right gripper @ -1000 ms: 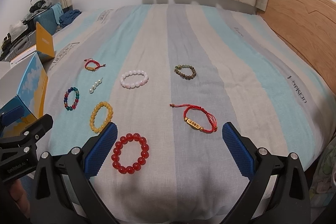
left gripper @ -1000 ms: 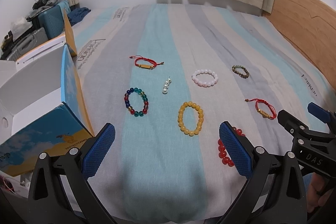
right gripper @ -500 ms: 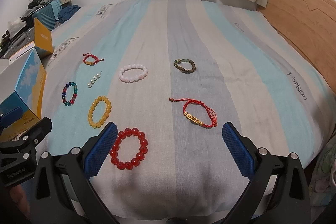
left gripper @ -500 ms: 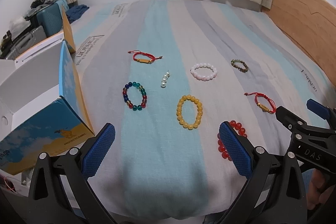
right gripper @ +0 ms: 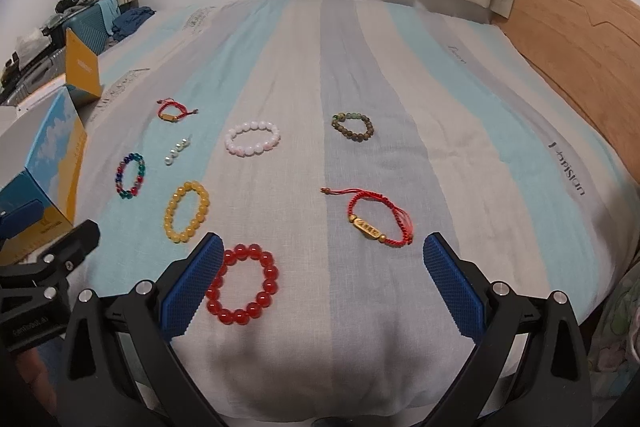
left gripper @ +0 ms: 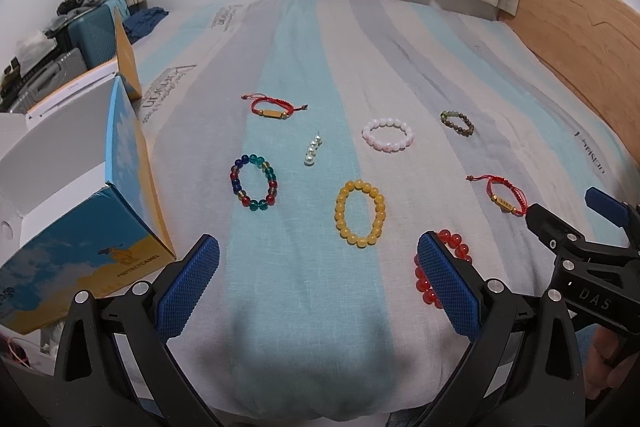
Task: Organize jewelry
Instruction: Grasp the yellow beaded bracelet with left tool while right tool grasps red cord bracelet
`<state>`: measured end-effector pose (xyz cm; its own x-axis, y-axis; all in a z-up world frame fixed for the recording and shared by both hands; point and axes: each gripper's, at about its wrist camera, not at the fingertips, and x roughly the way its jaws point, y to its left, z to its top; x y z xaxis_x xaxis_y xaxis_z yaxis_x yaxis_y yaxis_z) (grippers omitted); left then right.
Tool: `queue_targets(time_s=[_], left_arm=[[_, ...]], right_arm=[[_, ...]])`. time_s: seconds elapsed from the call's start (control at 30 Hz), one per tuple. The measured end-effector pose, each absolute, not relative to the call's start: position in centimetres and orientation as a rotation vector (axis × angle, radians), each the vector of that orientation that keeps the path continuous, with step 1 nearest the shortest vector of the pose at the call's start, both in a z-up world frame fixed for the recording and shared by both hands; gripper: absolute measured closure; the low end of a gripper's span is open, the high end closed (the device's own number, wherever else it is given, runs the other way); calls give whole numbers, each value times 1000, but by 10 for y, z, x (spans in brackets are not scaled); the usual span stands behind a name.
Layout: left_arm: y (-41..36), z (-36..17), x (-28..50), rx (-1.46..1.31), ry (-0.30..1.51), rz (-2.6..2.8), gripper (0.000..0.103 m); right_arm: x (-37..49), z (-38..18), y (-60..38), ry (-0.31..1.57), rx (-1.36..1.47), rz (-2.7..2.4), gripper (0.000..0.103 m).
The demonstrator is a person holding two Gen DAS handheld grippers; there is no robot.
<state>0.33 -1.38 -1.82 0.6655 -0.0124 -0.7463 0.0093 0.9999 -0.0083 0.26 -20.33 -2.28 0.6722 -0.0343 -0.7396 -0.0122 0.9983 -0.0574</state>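
Nearest the cameras, left gripper [left gripper: 318,285]: hovering low over the bedspread, ribbed blue pads spread wide, gripping nothing.
Right gripper [right gripper: 322,285]: likewise gaping wide and carrying nothing.
Red bead bracelet [right gripper: 242,283]: lying flat by the right gripper's left pad, glossy round beads.
Amber bead bracelet [left gripper: 360,213]: resting as an oval loop just beyond.
Red cord bracelet [right gripper: 376,217]: woven string with a gold bar, lying to the right.
Box [left gripper: 76,187]: cardboard, standing open at the left edge.
Bedspread [right gripper: 400,75]: striped cloth, stretching away under everything.
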Motion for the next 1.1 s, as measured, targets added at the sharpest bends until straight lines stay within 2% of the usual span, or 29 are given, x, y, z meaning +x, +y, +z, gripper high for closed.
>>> queue_targets(time_s=[0.57, 0.87, 1.1], left_arm=[[-41, -60, 58, 32, 910, -69, 6], [-63, -88, 96, 75, 958, -103, 6], [-65, -111, 113, 84, 1008, -124, 8]], right_arm=[[64, -43, -299, 890, 7, -139, 7], [98, -95, -282, 993, -53, 6, 7], [113, -124, -272, 1074, -95, 59, 15]])
